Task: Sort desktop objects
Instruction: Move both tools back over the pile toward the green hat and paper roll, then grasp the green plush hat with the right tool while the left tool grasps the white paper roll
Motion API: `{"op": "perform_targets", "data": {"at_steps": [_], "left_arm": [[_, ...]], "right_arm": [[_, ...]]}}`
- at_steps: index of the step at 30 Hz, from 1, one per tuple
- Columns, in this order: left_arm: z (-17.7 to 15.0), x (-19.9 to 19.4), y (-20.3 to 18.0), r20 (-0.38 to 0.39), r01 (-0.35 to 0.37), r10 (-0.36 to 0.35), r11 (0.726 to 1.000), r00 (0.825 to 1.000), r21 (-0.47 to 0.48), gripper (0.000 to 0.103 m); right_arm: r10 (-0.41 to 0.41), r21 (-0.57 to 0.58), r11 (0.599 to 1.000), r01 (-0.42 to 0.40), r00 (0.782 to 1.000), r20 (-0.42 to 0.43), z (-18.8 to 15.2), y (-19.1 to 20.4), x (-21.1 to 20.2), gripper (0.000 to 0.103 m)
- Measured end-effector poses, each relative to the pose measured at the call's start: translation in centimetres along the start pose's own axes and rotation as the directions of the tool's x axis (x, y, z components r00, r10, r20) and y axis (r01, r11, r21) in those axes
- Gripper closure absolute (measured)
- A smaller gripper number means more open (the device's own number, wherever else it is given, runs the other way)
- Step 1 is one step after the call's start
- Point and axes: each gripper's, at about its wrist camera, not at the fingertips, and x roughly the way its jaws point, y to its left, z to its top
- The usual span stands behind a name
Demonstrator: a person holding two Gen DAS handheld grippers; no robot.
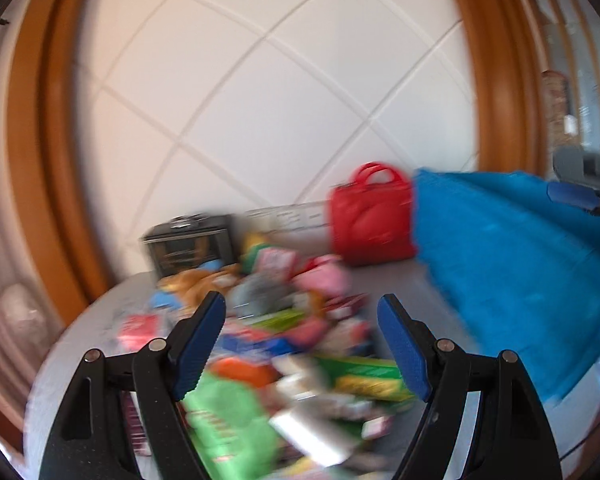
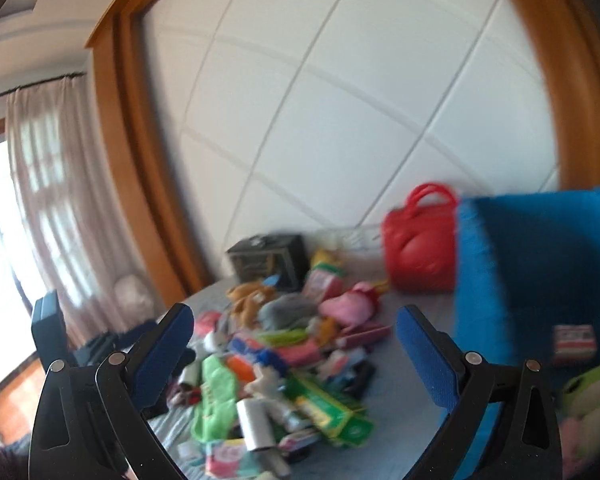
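A blurred heap of small objects [image 1: 284, 340] lies on the grey table: packets, soft toys, a green box [image 1: 364, 376], a white roll [image 2: 256, 424]. The heap also shows in the right wrist view [image 2: 284, 344]. My left gripper [image 1: 300, 344] is open and empty, held above the heap. My right gripper [image 2: 296, 356] is open and empty, also above the heap. A blue fabric bin [image 2: 532, 280] stands at the right; it holds a green frog toy [image 2: 588, 392] and a small box [image 2: 574, 342]. The bin shows in the left wrist view [image 1: 512, 272].
A red handbag [image 1: 370, 220] stands against the white panelled wall beside the bin. A black box [image 1: 192, 240] stands at the back left of the table. The other gripper shows at the right edge [image 1: 580, 184]. Curtains [image 2: 60, 200] hang at the left.
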Motion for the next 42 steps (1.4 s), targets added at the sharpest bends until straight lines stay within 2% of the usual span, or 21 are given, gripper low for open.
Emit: {"op": "perform_targets", "data": {"at_steps": [3, 6, 7, 10, 11, 13, 18, 21, 24, 29, 32, 34, 37, 39, 42], "left_arm": [[-1.6, 0.0, 5.4, -0.036, -0.058, 0.058, 0.998, 0.998, -0.008, 0.025], [-4.0, 0.2, 10.5, -0.089, -0.115, 0.115, 0.993, 0.989, 0.005, 0.025], [-5.0, 0.3, 12.0, -0.109, -0.125, 0.126, 0.992, 0.986, 0.009, 0.025], [-8.1, 1.4, 16.1, -0.192, -0.128, 0.123, 0.992, 0.974, -0.016, 0.025], [-9.1, 2.1, 17.2, -0.223, -0.124, 0.114, 0.992, 0.968, -0.031, 0.025], [-11.2, 3.7, 18.8, -0.28, -0.128, 0.107, 0.99, 0.954, -0.055, 0.025], [-15.5, 9.3, 21.5, -0.397, -0.12, 0.058, 0.984, 0.916, -0.135, 0.025], [-16.8, 12.8, 21.8, -0.435, -0.118, 0.015, 0.97, 0.9, -0.211, 0.025], [-18.0, 16.2, 21.7, -0.486, -0.132, 0.002, 0.963, 0.874, -0.234, 0.025], [-19.6, 19.6, 22.0, -0.538, -0.167, -0.005, 0.948, 0.843, -0.271, 0.025], [-21.1, 20.8, 22.4, -0.578, -0.187, -0.025, 0.934, 0.816, -0.305, 0.025], [-21.5, 20.9, 22.4, -0.582, -0.191, -0.021, 0.934, 0.813, -0.301, 0.025], [-21.2, 20.8, 22.0, -0.572, -0.163, -0.027, 0.946, 0.82, -0.28, 0.029], [-21.1, 20.8, 21.8, -0.567, -0.136, -0.039, 0.955, 0.823, -0.264, 0.033], [-21.2, 20.4, 21.9, -0.56, -0.123, -0.052, 0.955, 0.827, -0.271, 0.034]], "right_arm": [[0.087, -0.004, 0.996, -0.088, 0.991, -0.1, -2.8, 3.6, 5.8, 0.0], [0.149, 0.021, 0.989, -0.149, 0.957, -0.247, -6.3, 7.1, 12.2, 0.0], [0.165, 0.021, 0.986, -0.167, 0.939, -0.303, -7.9, 8.6, 14.6, 0.0], [0.148, 0.013, 0.988, -0.156, 0.905, -0.398, -11.5, 11.2, 19.4, 0.006], [0.145, 0.018, 0.988, -0.153, 0.889, -0.435, -13.0, 12.1, 21.0, 0.006], [0.147, 0.038, 0.989, -0.146, 0.869, -0.473, -15.0, 13.3, 22.9, 0.006], [0.139, 0.052, 0.99, -0.131, 0.852, -0.504, -17.0, 15.0, 24.6, 0.006], [0.109, 0.0, 0.992, -0.127, 0.853, -0.511, -17.0, 15.4, 25.0, 0.006], [0.065, -0.07, 0.99, -0.12, 0.844, -0.533, -17.6, 15.6, 26.0, 0.006], [0.071, -0.066, 0.989, -0.132, 0.82, -0.568, -18.4, 14.5, 27.1, 0.006], [0.057, -0.083, 0.988, -0.129, 0.809, -0.585, -18.8, 14.2, 28.1, 0.006], [0.05, -0.099, 0.986, -0.136, 0.802, -0.596, -19.3, 14.3, 28.9, 0.006], [-0.003, -0.181, 0.975, -0.131, 0.801, -0.599, -20.2, 15.0, 30.7, 0.006], [-0.077, -0.277, 0.955, -0.111, 0.804, -0.589, -21.1, 15.9, 32.3, 0.006], [-0.201, -0.426, 0.902, -0.066, 0.81, -0.551, -22.4, 17.4, 34.4, 0.005]]}}
